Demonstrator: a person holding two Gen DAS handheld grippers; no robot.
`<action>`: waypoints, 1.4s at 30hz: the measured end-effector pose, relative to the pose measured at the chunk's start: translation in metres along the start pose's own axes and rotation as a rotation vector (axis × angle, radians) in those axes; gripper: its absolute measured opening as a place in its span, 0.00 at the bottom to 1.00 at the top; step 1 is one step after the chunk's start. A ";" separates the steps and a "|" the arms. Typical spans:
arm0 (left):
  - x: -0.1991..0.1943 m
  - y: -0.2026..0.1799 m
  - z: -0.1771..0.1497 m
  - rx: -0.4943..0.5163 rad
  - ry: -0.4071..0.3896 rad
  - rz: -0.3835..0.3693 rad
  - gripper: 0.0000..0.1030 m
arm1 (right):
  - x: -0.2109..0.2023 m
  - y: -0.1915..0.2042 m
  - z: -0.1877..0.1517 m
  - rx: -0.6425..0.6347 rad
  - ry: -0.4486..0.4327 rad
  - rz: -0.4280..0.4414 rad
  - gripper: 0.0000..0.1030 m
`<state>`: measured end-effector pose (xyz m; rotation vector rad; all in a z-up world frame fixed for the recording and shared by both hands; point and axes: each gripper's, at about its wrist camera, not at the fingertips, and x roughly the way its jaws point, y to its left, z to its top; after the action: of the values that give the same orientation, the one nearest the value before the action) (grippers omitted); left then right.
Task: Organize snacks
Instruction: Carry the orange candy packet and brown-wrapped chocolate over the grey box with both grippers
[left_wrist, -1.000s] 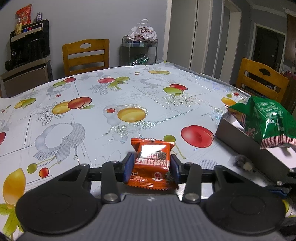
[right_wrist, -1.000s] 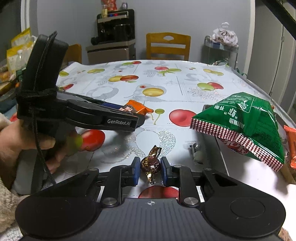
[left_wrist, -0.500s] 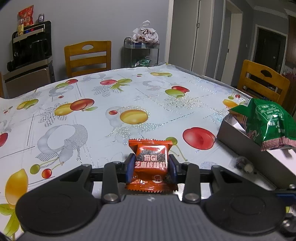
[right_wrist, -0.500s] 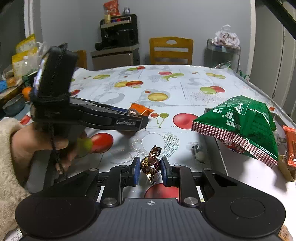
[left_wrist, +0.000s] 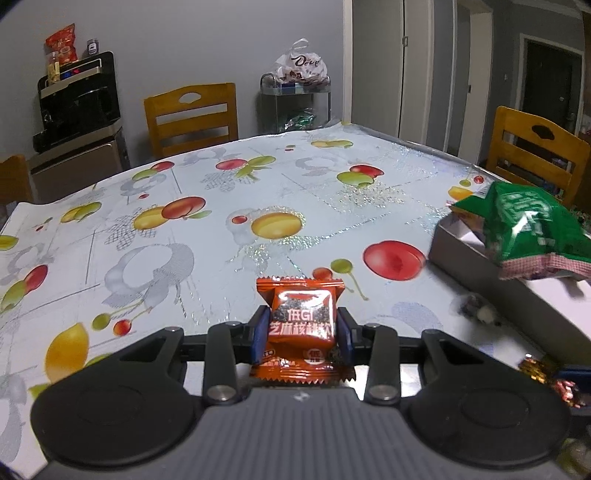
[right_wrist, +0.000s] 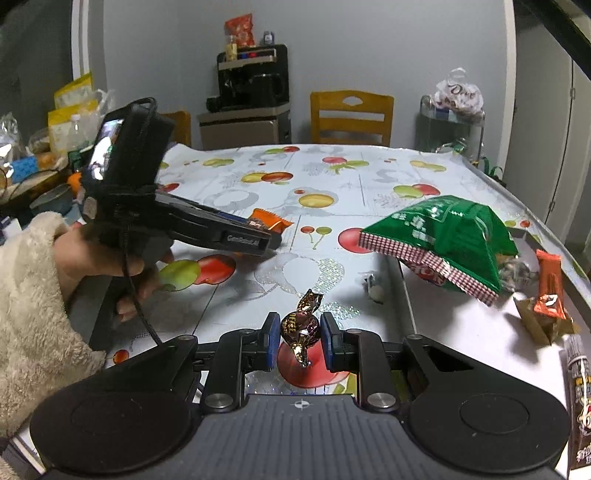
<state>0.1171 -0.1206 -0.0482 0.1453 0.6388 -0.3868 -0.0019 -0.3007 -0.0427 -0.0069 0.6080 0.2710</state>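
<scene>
- Right wrist view, far left: the person's hand (right_wrist: 110, 258) in a fluffy sleeve (right_wrist: 33, 325) carries my left gripper (right_wrist: 271, 230), and it now stands higher above the table (right_wrist: 332, 177) than one second ago
- Its jaws are closed on the orange snack packet (right_wrist: 271, 221). In the left wrist view the same packet (left_wrist: 301, 325) sits upright between the blue pads (left_wrist: 258, 334), clear of the cloth, and it looks a little more squeezed than before
- In the middle, my right gripper (right_wrist: 300, 334) holds the brown wrapped candy (right_wrist: 301, 325) with its jaws nearly fully closed, as they were a second ago, and it also has come up from the table
- For the task I judge this so: both pickups are done and the carrying has started, so the next step should be a release into the tray
- To the right, the grey tray (left_wrist: 454, 254) lies near both grippers. The green snack bag (right_wrist: 443, 240) rests partly over its rim, and some small orange and brown snacks (right_wrist: 548, 291) lie inside
- One small loose candy (right_wrist: 375, 290) is on the table just beside the tray wall, not yet collected
- I think the green bag may block the near corner, so each drop should go to the free white floor of the tray
</scene>
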 end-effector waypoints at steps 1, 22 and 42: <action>-0.006 -0.002 -0.001 -0.005 -0.002 -0.002 0.35 | -0.001 -0.001 -0.001 0.005 -0.003 0.005 0.24; -0.105 -0.026 -0.058 0.005 0.064 0.005 0.35 | -0.014 0.007 -0.005 -0.071 -0.033 0.126 0.24; -0.119 -0.090 -0.035 0.107 0.015 -0.139 0.35 | -0.061 -0.029 -0.014 -0.072 -0.075 0.133 0.24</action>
<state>-0.0253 -0.1578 -0.0049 0.2065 0.6452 -0.5548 -0.0507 -0.3446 -0.0219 -0.0252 0.5242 0.4207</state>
